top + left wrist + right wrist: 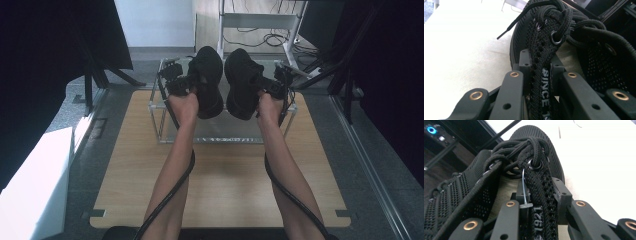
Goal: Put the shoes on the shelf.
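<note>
Two black knit shoes [210, 80], tongs [192, 85] clamped

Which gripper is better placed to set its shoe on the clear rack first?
Neither clearly. The left gripper is shut on the left shoe and the right gripper on the right shoe, both at similar height over the clear rack. Right's shoe hangs slightly lower, so marginally right.

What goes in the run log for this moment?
left gripper: shut on left shoe | right gripper: shut on right shoe | both above rack
</note>
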`<action>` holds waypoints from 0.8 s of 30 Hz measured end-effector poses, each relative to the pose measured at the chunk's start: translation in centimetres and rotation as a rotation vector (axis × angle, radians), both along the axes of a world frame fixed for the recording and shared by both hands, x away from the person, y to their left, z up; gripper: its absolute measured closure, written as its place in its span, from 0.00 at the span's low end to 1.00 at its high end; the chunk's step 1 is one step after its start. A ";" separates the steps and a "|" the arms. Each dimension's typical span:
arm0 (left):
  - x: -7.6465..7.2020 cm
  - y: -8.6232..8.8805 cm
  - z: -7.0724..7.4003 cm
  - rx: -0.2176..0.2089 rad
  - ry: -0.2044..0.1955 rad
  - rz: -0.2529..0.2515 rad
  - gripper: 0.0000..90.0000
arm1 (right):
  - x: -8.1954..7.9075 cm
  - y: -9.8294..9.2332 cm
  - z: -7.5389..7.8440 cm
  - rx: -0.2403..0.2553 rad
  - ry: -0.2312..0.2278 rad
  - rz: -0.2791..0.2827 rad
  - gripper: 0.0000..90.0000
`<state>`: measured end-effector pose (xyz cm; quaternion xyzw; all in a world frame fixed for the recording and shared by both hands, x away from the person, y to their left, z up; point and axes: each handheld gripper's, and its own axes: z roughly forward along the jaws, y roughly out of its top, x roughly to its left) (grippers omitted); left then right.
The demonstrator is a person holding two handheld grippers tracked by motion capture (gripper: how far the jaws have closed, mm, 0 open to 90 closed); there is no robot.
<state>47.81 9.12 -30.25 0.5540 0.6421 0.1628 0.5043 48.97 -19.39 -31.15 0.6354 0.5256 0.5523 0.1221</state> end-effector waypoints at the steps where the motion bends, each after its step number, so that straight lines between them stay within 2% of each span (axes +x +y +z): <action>1: 0.1 -0.2 0.0 0.006 -0.003 0.000 0.86 | 0.1 0.1 0.0 -0.001 0.005 -0.001 0.78; 4: 0.3 -0.6 0.0 0.023 -0.009 -0.015 0.83 | 0.2 0.7 0.0 0.000 -0.017 0.003 0.77; 7: 0.4 -1.0 0.1 0.050 0.003 -0.019 0.75 | 0.2 1.2 0.4 -0.041 -0.022 0.001 0.73; 11: 0.5 -1.6 0.2 0.084 0.018 -0.029 0.65 | 0.1 1.7 0.4 -0.033 -0.023 0.003 0.66; 13: 0.5 -1.4 0.1 0.067 0.008 -0.038 0.64 | 0.1 1.6 0.3 -0.023 -0.026 0.015 0.63; 16: 0.6 -1.1 -0.3 -0.011 -0.010 -0.079 0.63 | 0.2 1.3 0.1 -0.011 -0.025 0.030 0.60; 21: 0.8 -1.2 -0.5 0.012 -0.008 -0.096 0.68 | 0.3 1.1 -0.1 0.001 -0.030 0.055 0.63; 24: 1.0 -0.9 -0.8 -0.019 -0.018 -0.123 0.71 | 0.6 1.0 -0.4 0.030 -0.034 0.079 0.64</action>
